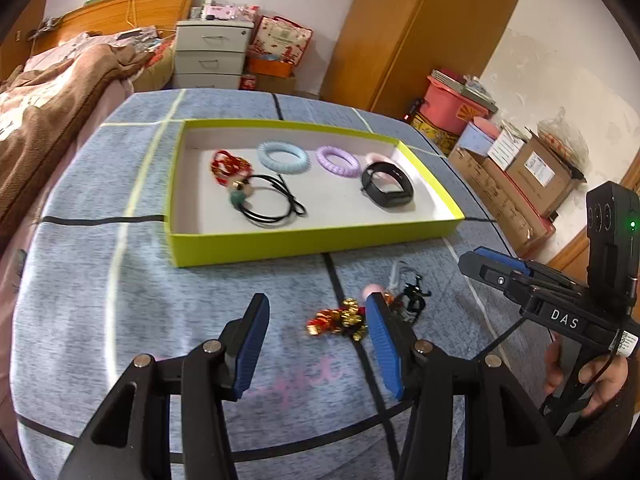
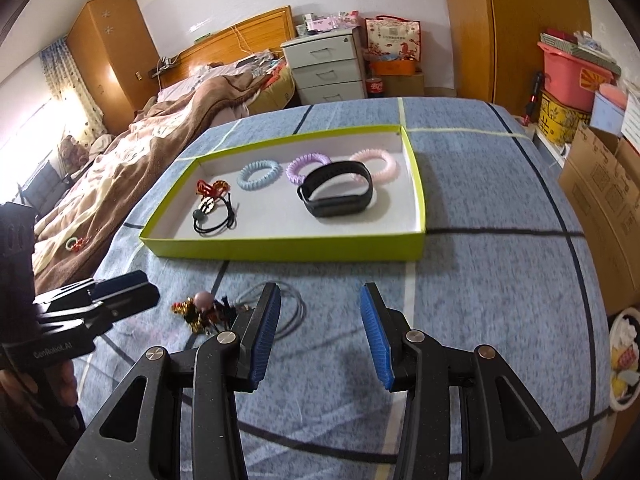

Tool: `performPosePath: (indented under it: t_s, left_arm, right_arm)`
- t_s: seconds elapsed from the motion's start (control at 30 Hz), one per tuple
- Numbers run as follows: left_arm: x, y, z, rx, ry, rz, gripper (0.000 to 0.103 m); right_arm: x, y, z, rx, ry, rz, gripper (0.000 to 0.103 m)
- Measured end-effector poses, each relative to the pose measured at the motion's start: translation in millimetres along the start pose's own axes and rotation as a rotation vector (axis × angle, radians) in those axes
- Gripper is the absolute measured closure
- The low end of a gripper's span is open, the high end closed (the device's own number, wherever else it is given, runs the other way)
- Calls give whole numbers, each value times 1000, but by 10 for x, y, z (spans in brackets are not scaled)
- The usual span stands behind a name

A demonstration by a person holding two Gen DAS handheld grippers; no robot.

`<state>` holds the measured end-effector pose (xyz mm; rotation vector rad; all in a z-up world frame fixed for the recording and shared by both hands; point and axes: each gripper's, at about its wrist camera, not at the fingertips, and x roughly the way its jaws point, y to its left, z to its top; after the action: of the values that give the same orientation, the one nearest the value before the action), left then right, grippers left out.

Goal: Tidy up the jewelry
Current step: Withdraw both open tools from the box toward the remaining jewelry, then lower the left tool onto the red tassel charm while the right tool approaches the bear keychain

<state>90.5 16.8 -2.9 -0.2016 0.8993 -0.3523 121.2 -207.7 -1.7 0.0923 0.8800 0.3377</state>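
Observation:
A yellow-green tray (image 1: 312, 246) (image 2: 280, 250) lies on the blue cloth. It holds a red ornament (image 1: 228, 166), a blue coil ring (image 1: 283, 157), a purple coil ring (image 1: 338, 161), a black wristband (image 1: 387, 189) (image 2: 340, 192) and a black cord with a green bead (image 1: 272, 200). A pink coil ring (image 2: 378, 164) sits behind the wristband. Nearer than the tray is a small heap: a red-gold ornament (image 1: 340, 318), a black clip (image 1: 412, 300) and a grey cord (image 2: 292, 312). My left gripper (image 1: 316, 304) is open just short of the heap. My right gripper (image 2: 319, 290) is open and empty, right of the heap.
A bed with a brown blanket (image 2: 140, 152) runs along the left side of the table. A grey drawer unit (image 2: 328, 68) stands beyond the far edge. Cardboard boxes (image 1: 532, 176) and a pink bucket (image 1: 452, 106) line the right side.

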Motion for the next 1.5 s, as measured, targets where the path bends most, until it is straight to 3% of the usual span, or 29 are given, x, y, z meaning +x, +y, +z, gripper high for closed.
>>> performPosePath:
  t_s: [0.1, 0.4, 0.57, 0.73, 0.87, 1.17, 1.33, 1.5]
  left_arm:
    - [53, -60, -29, 7, 15, -32, 51]
    - [222, -81, -77, 12, 58, 26, 51]
    - [236, -69, -55, 24, 43, 37, 51]
    - [235, -89, -58, 42, 47, 28, 68]
    - [236, -90, -62, 54, 49, 34, 75]
    - [155, 66, -86, 4, 28, 47, 78]
    - [93, 189, -117, -49, 27, 8, 78]
    - [0, 242, -147, -58, 7, 31, 78]
  right_arm:
    - [-12, -15, -13, 5, -2, 6, 60]
    - [27, -7, -58, -4, 9, 21, 60]
    - [65, 20, -75, -16, 25, 35, 60]
    - [95, 56, -80, -25, 39, 39, 60]
    - [95, 85, -74, -24, 38, 40, 60]
    - [110, 160, -57, -48, 39, 54, 60]
    - [159, 233, -59, -60, 49, 67, 60]
    - [201, 295, -63, -72, 54, 77, 60]
